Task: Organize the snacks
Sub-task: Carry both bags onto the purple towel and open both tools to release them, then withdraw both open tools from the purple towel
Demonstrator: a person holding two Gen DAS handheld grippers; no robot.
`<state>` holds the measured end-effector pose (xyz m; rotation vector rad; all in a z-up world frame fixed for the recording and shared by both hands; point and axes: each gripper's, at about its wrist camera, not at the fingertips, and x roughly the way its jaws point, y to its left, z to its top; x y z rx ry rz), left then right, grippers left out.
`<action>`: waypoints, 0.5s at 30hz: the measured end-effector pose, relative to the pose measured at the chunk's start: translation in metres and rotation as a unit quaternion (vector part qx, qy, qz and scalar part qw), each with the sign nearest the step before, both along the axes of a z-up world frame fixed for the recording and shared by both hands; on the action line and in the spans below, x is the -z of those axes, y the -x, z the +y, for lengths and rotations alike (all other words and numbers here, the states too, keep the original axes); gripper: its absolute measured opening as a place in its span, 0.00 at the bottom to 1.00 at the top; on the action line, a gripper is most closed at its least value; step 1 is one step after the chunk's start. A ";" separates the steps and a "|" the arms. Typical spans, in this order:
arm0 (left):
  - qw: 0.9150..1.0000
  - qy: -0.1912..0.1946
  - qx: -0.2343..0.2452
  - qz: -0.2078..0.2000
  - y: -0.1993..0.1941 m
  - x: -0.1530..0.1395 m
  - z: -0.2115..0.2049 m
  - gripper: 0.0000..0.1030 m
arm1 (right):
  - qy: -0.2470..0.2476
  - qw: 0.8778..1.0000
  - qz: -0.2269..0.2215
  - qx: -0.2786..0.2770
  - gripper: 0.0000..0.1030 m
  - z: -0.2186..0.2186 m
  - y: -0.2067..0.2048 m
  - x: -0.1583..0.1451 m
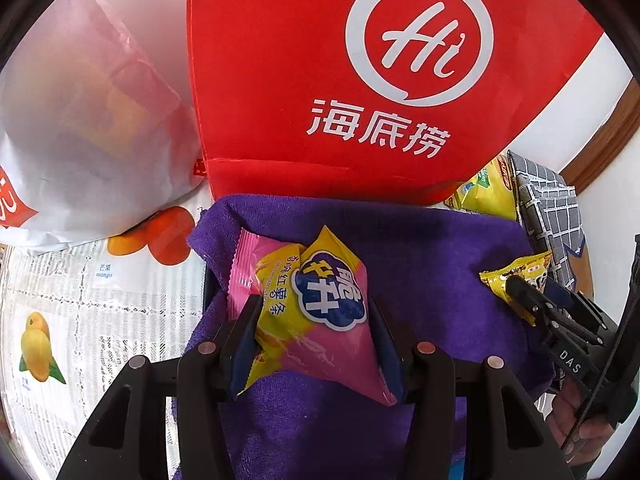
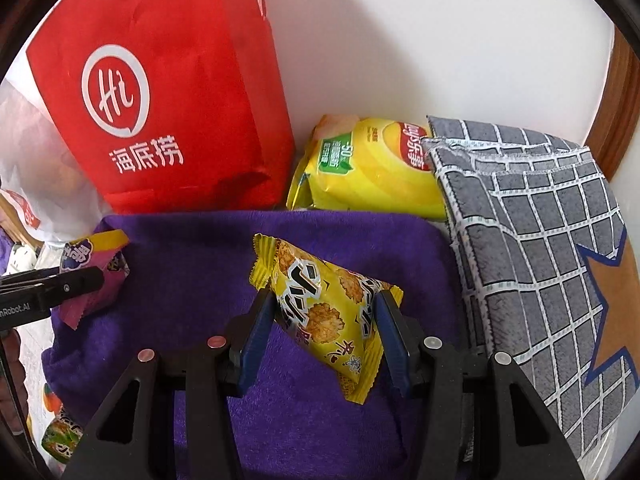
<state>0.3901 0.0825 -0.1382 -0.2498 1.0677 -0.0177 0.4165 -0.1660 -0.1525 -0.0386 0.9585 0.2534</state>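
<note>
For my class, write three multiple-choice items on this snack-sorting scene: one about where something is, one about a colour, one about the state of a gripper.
1. Where is the big yellow chip bag?
A. on the purple towel
B. between the red bag and the grey checked cloth
C. inside the white bag

2. What colour is the packet in the left tongs?
A. green and white
B. all black
C. pink and yellow

3. What are the right tongs doing?
A. shut on the yellow rice-cracker packet
B. open over the towel
C. shut on the cloth

Answers: 1 B, it leans by the wall between the red bag and the grey checked cloth. 2 C, the wrapper shows both colours. 3 A, both pads press its sides.
</note>
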 end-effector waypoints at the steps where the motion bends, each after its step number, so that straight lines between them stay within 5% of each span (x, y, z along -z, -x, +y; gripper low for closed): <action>1: 1.000 0.000 0.000 0.001 0.000 0.000 0.000 0.49 | 0.005 1.000 0.001 0.000 0.50 0.001 0.000 0.001; 6: 1.000 -0.003 0.006 0.005 -0.001 -0.001 -0.003 0.50 | 0.014 1.000 -0.002 0.001 0.52 0.002 0.000 -0.001; 10: 1.000 0.008 0.025 0.011 0.000 -0.005 -0.008 0.54 | 0.001 1.000 0.009 -0.001 0.64 -0.001 0.002 -0.008; 15: 0.999 0.002 0.041 -0.017 0.009 -0.026 -0.017 0.72 | -0.001 1.000 -0.012 0.016 0.68 -0.003 0.019 -0.033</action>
